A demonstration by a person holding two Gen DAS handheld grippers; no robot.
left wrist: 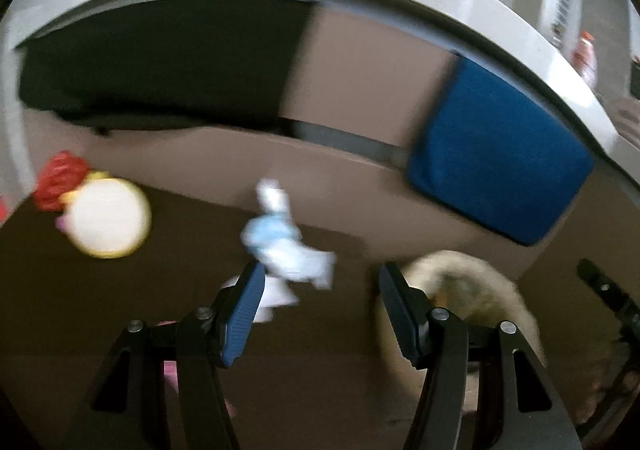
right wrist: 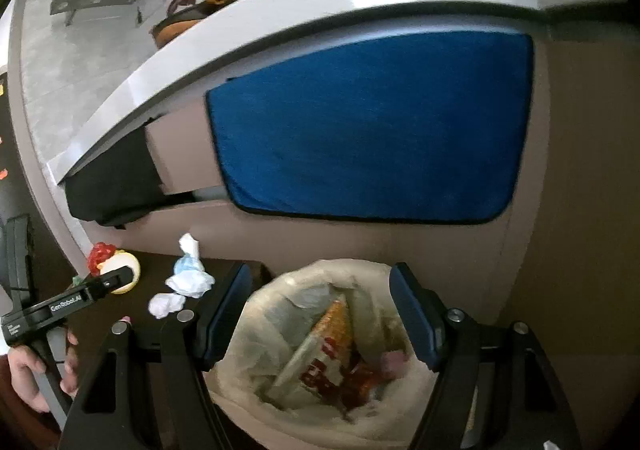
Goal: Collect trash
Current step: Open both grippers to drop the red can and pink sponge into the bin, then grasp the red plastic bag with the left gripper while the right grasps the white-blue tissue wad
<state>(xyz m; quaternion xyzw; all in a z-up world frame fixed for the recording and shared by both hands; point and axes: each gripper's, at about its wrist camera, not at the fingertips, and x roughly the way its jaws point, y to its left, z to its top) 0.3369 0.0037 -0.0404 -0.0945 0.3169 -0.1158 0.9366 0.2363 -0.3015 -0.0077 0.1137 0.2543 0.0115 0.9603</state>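
Note:
A crumpled pale blue and white wrapper point(left wrist: 286, 246) lies on the dark floor point(left wrist: 120, 310) just ahead of my open, empty left gripper point(left wrist: 320, 290). A yellow-rimmed round lid point(left wrist: 107, 223) and a red wrapper point(left wrist: 60, 180) lie further left. In the right wrist view the wrapper point(right wrist: 188, 274), a white paper ball point(right wrist: 166, 305), the lid point(right wrist: 124, 270) and the red wrapper point(right wrist: 101, 253) lie left of a bin lined with a clear bag point(right wrist: 332, 338) holding snack packets. My right gripper point(right wrist: 320, 302) is open and empty above the bin. The left gripper point(right wrist: 108, 284) shows at the left.
A blue cloth point(right wrist: 372, 130) hangs on the beige cabinet front point(right wrist: 580, 190) under a white countertop point(right wrist: 280, 22). A dark opening point(left wrist: 160, 62) sits under the counter to the left. The bin point(left wrist: 472, 290) stands right of my left gripper.

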